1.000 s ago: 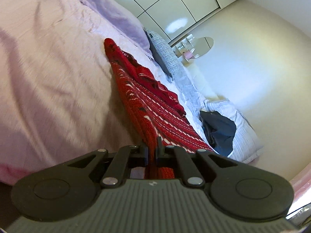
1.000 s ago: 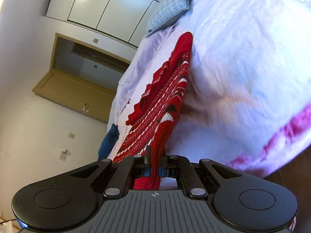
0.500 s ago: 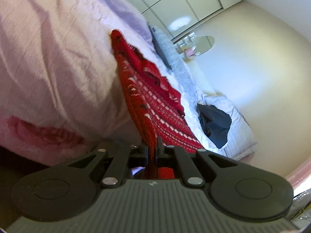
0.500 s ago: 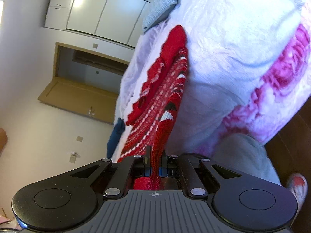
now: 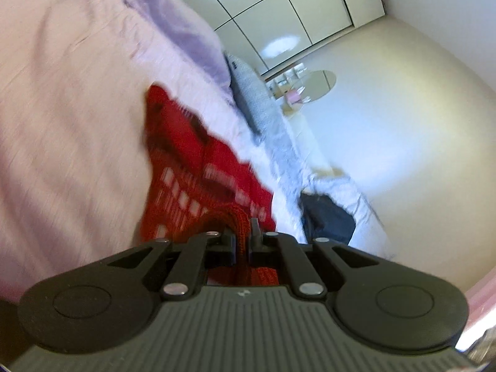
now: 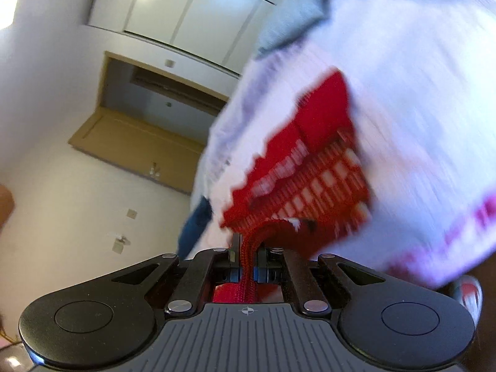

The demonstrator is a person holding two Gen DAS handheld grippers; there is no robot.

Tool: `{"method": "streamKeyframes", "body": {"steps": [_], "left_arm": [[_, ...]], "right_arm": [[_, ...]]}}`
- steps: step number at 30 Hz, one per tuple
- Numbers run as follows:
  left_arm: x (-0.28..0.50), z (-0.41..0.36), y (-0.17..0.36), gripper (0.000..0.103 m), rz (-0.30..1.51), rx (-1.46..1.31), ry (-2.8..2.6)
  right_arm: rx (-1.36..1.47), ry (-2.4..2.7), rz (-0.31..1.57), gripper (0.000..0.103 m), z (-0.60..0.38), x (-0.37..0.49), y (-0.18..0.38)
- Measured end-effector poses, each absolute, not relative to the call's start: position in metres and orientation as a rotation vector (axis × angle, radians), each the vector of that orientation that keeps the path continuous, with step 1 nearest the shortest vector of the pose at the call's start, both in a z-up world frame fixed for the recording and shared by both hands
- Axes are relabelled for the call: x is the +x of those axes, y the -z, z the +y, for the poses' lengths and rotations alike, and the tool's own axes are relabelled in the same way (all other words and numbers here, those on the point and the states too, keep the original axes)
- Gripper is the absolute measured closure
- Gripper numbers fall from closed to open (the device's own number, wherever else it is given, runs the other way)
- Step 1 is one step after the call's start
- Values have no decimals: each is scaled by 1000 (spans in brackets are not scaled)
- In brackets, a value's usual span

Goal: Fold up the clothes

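Garment: red knitted sweater (image 5: 201,167) with white pattern rows, lying on the bed, its near edge bunched and lifted toward both of my grippers; it also shows in the right wrist view (image 6: 313,173).
Left gripper (image 5: 243,235): I see it clenched on a thick fold of the red knit; the wool passes between the fingers and back under the housing.
Right gripper (image 6: 246,257): pinched tight on another fold of the same sweater, the red cord of knit running straight down between the pads.
Sweater position: from the left view it spreads away from my fingers up the bed, on the pink bedspread (image 5: 68,124); from the right view it lies on the same cover, which looks whitish there (image 6: 418,108).
Bedding: lilac blanket (image 5: 173,28) at the far side of the bed, grey pillow (image 5: 257,99) beyond the sweater.
Other clothes: dark garment (image 5: 328,220) on the bed, off to the right of the sweater in the left view and apart from it; I see a blue one (image 6: 195,223) at the bed's edge in the right view.
Room: white wardrobe doors (image 5: 294,9), and an open wooden door (image 6: 130,136) in the right view.
Sharpness: both views are blurred, so I cannot tell the knit pattern in detail.
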State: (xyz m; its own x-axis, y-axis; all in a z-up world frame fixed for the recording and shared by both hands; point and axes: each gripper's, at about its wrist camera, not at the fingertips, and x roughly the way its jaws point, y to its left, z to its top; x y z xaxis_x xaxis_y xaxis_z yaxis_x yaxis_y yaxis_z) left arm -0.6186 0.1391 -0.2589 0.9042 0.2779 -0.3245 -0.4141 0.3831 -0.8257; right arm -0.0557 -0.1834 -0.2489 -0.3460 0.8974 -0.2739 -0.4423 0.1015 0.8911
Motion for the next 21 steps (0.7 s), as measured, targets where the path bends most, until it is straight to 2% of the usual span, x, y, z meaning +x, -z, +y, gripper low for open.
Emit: {"method": "streamKeyframes", "body": {"steps": [5,8,9,10,12,16,20,21], "left_arm": [[-561,248,270,97,125,-1212,-464],[-534,303,299,94,140,-1325,-533],[-526,319,307,94,147,-1350,-560],[-522,329,310,94,154,-1341,-594],[-522,342,312,94,154,-1313,-636],[-528,339,307,93,198,-1195,-645],[-523,323,299,92,309,-1036,-659],[-522,320,298,89,317,-1021,-650]], "right_arm": [[546,-1464,1248,99,-73,-3,240],[575,-1296,1353,98,-6,30,269],[582,-1229,1389,83,12,40,281],[592,-1148,1416,57,26,49,295],[633,-1064,1417,35,35,58,313],[652,-1105,1339,35,26,62,327],[379,-1176,1142,35,15,48,319],[303,-1183,1110,36,13,42,317]]}}
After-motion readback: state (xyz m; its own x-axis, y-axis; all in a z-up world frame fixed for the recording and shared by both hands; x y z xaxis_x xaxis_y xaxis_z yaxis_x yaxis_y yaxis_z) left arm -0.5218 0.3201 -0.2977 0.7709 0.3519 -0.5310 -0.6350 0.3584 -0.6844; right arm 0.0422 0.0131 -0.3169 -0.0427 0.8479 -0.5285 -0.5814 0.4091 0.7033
